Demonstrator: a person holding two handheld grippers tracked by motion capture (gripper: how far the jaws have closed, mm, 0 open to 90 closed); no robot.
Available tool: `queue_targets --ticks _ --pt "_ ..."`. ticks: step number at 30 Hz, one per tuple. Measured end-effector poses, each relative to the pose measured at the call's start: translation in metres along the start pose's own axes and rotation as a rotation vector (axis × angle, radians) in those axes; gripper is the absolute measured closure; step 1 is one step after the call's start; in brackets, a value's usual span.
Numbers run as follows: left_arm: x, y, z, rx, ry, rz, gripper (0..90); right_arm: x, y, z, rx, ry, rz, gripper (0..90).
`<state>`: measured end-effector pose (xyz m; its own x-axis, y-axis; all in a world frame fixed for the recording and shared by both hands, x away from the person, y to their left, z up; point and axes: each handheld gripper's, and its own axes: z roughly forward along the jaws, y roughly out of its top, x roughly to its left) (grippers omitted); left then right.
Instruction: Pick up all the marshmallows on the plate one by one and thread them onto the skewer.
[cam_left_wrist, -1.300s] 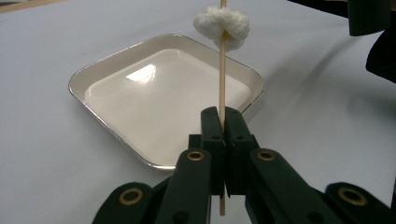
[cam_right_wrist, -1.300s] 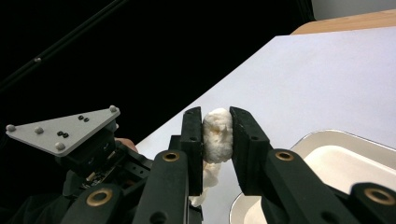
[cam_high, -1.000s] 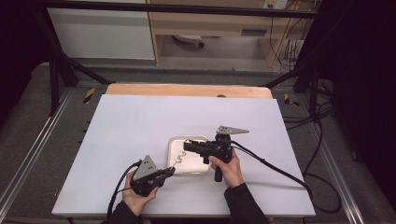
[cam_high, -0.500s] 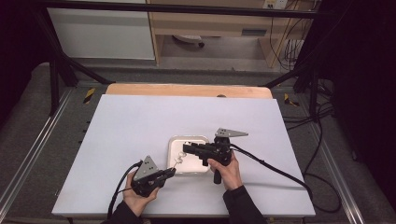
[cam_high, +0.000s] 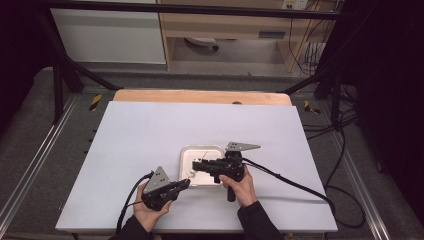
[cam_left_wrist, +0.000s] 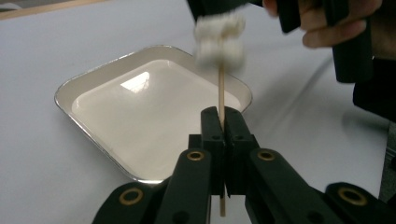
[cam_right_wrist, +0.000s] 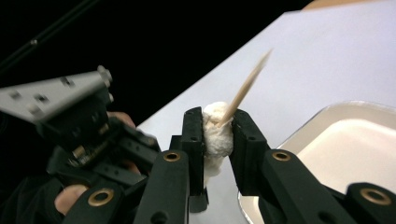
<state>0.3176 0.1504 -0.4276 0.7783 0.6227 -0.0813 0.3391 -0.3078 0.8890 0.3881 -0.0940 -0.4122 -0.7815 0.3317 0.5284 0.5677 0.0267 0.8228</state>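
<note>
Left gripper (cam_left_wrist: 223, 122) pinches a wooden skewer (cam_left_wrist: 221, 88) upright; right gripper (cam_right_wrist: 218, 128) squeezes the marshmallow (cam_right_wrist: 216, 135) on it — just beside the white tray (cam_high: 187, 156) on the white table (cam_high: 140, 135).

Left claw (cam_left_wrist: 222, 122) clamped; right claw (cam_right_wrist: 218, 128) pinching.

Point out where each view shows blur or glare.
Left gripper view: the marshmallow on the skewer is smeared, and glare streaks the tray. Right gripper view: the skewer tip is blurred, background dark. High view: soft, dim surroundings.
</note>
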Motion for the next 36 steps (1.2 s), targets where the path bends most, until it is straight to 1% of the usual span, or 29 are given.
queue_targets --ticks 4,7,10,12,14,17,20,24,27,30,33,36 --pt "0.002 -0.001 0.0 -0.004 -0.003 -0.007 88.6 -0.001 0.0 0.0 0.001 -0.007 -0.008 76.2" --pt "0.001 -0.001 0.0 -0.006 0.0 -0.004 88.6 0.0 0.001 -0.001 -0.003 -0.015 -0.013 74.3" --pt "0.002 -0.001 -0.001 -0.007 0.005 -0.006 88.6 0.0 0.002 -0.002 -0.001 -0.038 -0.014 63.5" --pt "0.003 -0.001 -0.001 -0.01 0.011 -0.012 88.6 0.001 0.004 -0.004 -0.005 -0.044 -0.014 57.0" --pt "0.006 -0.002 -0.002 -0.013 0.012 -0.02 88.6 0.002 0.006 -0.006 -0.009 -0.052 -0.019 52.7" --pt "0.008 -0.002 -0.003 -0.013 0.016 -0.028 88.6 0.004 0.009 -0.01 -0.007 -0.094 -0.04 42.9" --pt "0.01 -0.002 -0.004 -0.008 0.02 -0.032 88.6 0.006 0.01 -0.014 0.001 -0.142 -0.075 34.4" --pt "0.011 -0.002 -0.004 -0.001 0.023 -0.034 88.5 0.006 0.012 -0.02 0.027 -0.205 -0.129 22.1" --pt "0.012 -0.002 -0.004 0.008 0.022 -0.035 88.5 0.004 0.012 -0.025 0.058 -0.256 -0.169 14.0" --pt "0.013 -0.001 -0.004 0.017 0.022 -0.032 88.4 0.002 0.01 -0.031 0.084 -0.29 -0.193 9.7" --pt "0.013 -0.001 -0.004 0.026 0.021 -0.03 88.4 -0.002 0.007 -0.038 0.11 -0.321 -0.217 7.4" --pt "0.014 -0.001 -0.004 0.033 0.017 -0.029 88.3 -0.007 0.003 -0.045 0.15 -0.354 -0.237 4.7"
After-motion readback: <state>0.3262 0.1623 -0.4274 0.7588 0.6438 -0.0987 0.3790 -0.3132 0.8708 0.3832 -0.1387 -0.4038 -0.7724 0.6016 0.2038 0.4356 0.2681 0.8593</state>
